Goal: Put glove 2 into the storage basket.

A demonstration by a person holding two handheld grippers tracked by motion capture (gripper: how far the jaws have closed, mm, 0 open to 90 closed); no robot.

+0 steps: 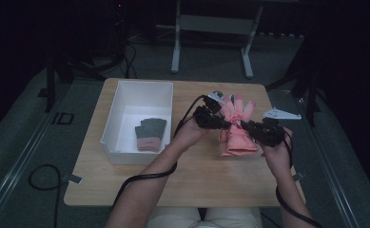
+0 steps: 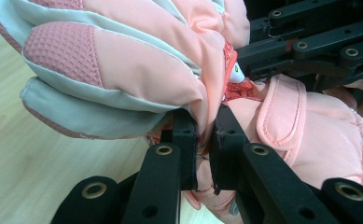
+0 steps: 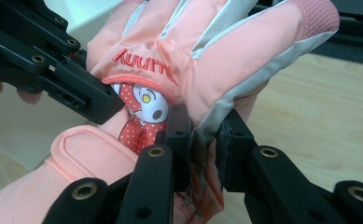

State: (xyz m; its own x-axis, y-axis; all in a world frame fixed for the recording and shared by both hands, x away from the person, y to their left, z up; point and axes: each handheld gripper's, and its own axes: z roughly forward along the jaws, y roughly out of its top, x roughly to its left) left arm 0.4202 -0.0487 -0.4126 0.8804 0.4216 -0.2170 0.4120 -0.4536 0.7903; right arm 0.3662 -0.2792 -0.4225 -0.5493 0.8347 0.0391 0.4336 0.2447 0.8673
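A salmon-pink ski glove (image 1: pixel 239 140) with pale grey finger panels hangs over the table's right half, held from both sides. My left gripper (image 1: pixel 227 122) comes in from the left and is shut on the glove (image 2: pixel 123 70) at its side seam, with fabric bunched between the pads (image 2: pixel 188 133). From the right, my right gripper (image 1: pixel 244 126) is shut on the opposite edge of the glove (image 3: pixel 226 56), just below the fingers. A cartoon patch (image 3: pixel 144 109) and red stitched lettering show on the back of the glove. The glove's cuff points toward the person.
A white bin (image 1: pixel 140 85) stands on the left of the wooden table (image 1: pixel 182 185); a grey glove with a pink cuff (image 1: pixel 150 134) lies inside it. Black cables (image 1: pixel 144 178) trail off the front edge. A metal stand (image 1: pixel 211 23) stands on the floor behind the table.
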